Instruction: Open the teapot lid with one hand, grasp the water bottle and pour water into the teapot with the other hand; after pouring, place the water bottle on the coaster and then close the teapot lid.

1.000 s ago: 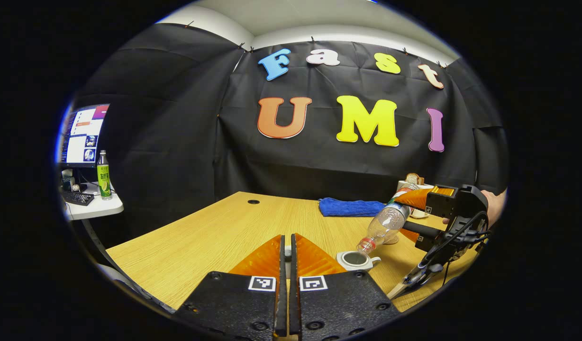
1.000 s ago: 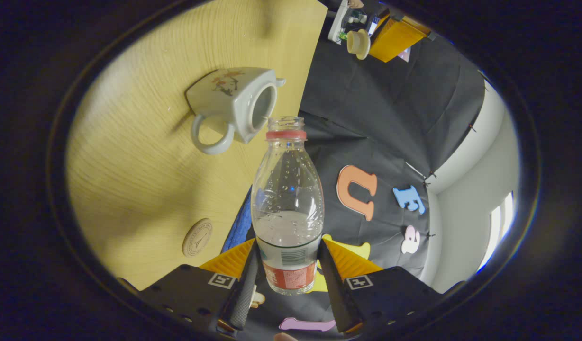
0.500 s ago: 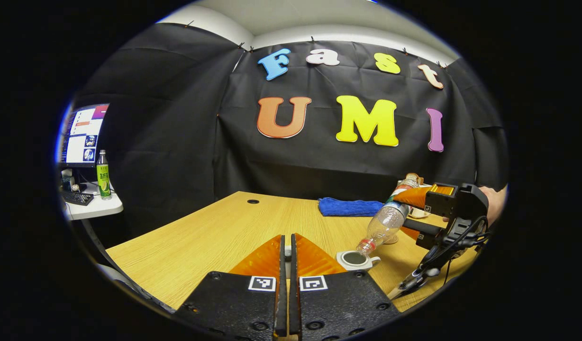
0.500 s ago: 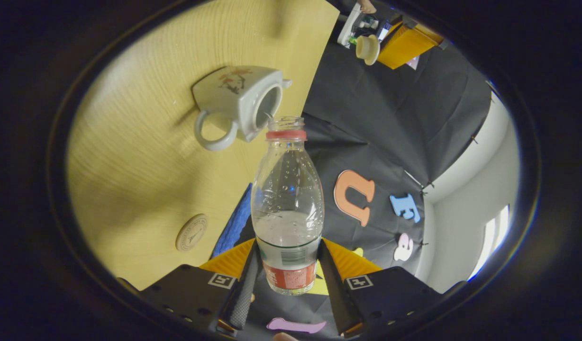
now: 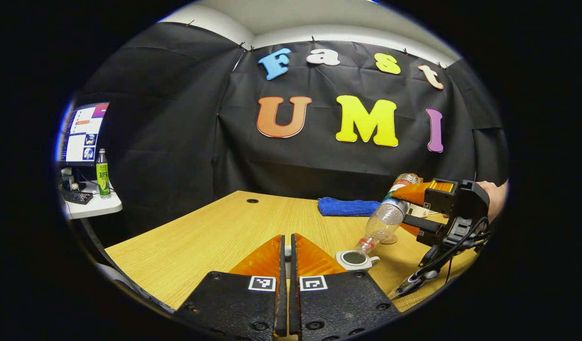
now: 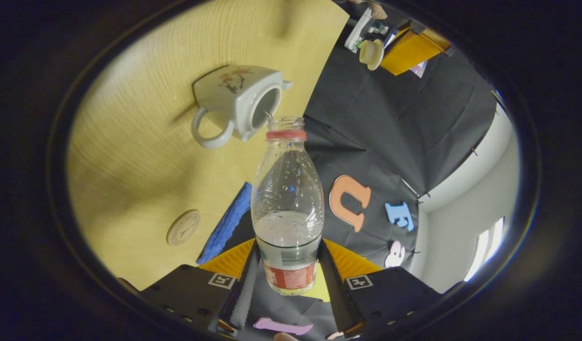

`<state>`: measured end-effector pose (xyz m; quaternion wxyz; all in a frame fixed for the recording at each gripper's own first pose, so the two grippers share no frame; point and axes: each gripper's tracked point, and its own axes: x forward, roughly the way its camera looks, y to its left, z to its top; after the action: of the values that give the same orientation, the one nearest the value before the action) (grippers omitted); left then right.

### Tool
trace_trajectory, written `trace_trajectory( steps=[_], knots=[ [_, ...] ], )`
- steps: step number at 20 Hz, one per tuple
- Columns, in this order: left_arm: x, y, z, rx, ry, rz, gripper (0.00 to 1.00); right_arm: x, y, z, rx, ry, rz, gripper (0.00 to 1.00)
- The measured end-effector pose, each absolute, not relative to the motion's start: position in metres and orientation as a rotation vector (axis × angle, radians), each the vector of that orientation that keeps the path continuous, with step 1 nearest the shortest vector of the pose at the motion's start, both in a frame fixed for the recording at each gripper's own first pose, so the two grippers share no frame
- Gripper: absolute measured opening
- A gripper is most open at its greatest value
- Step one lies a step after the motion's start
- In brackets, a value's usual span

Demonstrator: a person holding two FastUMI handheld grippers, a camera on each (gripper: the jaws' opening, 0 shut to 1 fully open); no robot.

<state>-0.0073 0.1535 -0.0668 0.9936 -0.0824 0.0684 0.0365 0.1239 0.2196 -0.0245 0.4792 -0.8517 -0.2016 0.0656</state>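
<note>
In the right gripper view, nearest to us, our right gripper (image 6: 287,279) pinches the water bottle (image 6: 287,208) by its labelled lower body, one finger pressed on each side. The bottle is uncapped and tipped, its open mouth just beside the rim of the lidless teapot (image 6: 239,102), which stands on the wooden table (image 6: 144,166). The round coaster (image 6: 183,227) lies bare on the table, near the blue cloth (image 6: 227,225).

In the left gripper view, our left gripper (image 5: 286,253) is pressed together on a small pale piece, which we take for the teapot lid (image 6: 371,53); the right gripper view shows it held well away from the teapot. Farther off stand a side desk (image 5: 89,206), a green bottle (image 5: 102,174) and a monitor (image 5: 82,133).
</note>
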Motion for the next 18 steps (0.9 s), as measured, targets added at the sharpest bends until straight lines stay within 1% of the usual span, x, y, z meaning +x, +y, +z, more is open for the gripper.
trace_trajectory(
  steps=[11,18],
  knots=[
    [-0.008,0.155,-0.069,-0.172,0.145,0.076,0.04,0.123,0.226,-0.014,-2.156,-0.560,0.138,0.70],
    [-0.008,0.154,-0.067,-0.168,0.142,0.075,0.04,0.120,0.227,-0.010,-2.158,-0.589,0.131,0.69]
  ],
)
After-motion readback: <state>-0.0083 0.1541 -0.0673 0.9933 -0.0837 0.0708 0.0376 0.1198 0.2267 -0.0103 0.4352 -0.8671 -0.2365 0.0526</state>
